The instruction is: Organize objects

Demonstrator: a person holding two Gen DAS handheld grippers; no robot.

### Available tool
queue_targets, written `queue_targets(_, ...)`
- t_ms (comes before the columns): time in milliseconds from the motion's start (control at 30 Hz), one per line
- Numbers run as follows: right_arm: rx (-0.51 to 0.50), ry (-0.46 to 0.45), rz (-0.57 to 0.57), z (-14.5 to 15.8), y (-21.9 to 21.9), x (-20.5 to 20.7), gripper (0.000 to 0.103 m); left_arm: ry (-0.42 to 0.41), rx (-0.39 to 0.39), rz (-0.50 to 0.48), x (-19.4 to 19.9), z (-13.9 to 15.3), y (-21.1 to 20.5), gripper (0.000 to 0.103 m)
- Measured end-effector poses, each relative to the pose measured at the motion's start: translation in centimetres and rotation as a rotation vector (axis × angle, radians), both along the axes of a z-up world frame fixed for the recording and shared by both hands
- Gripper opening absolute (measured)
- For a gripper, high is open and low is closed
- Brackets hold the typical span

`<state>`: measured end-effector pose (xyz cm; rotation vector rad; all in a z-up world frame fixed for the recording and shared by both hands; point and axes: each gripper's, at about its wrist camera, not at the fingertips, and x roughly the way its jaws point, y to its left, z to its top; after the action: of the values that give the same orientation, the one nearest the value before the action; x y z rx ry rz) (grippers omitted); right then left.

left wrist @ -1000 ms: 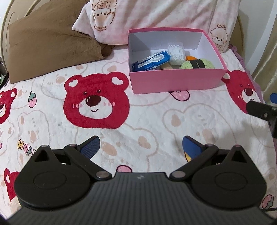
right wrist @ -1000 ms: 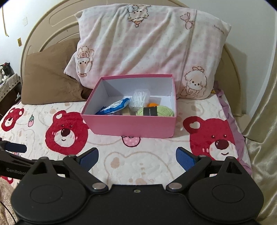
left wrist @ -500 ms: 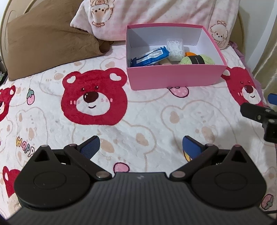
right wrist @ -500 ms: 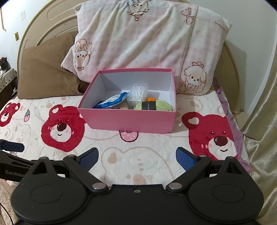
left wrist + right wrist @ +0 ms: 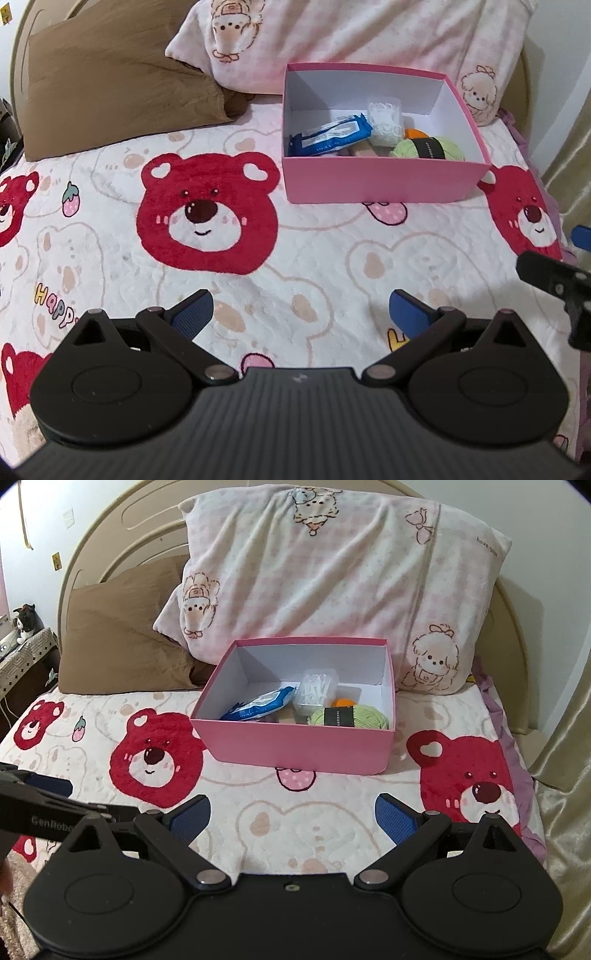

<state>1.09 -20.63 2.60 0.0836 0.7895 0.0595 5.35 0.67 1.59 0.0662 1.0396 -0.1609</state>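
Bear-print bedding [image 5: 303, 236] covers the bed, white with red bear faces, and a brown pillow [image 5: 122, 638] and a pink checked pillow [image 5: 332, 579] lean against the beige headboard [image 5: 122, 528]. At the head end, just in front of the pink checked pillow, stands an open pink box [image 5: 299, 747] with a white inside. In it lie a blue wipes packet [image 5: 260, 708] toward the left, a clear tub of white bits [image 5: 316, 692] in the middle, a ball of green yarn [image 5: 354, 718] with a dark band toward the right, and something orange [image 5: 343, 702] behind the yarn, mostly hidden. The left gripper [image 5: 301, 314] hangs above the bedding well short of the box, its blue-padded fingers [image 5: 194, 314] spread wide with nothing between them. The right gripper [image 5: 293, 814] is likewise spread and empty, pointed at the box from lower down the bed. Each gripper shows at the edge of the other's view. On the far left a plush toy [image 5: 26, 622] sits on a bedside stand
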Motion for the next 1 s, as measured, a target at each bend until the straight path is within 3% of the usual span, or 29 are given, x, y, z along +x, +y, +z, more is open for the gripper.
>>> queue_targets(300,-0.018,0.037,-0.019,-0.22,-0.16,0.26,0.098,0.004,-0.031,-0.003,0.24,0.18,0.17,0.103)
queue_targets(1000,-0.009,0.056,-0.049,-0.47,0.55,-0.02,0.098,0.014,0.049,0.028,0.42,0.39,0.32,0.103)
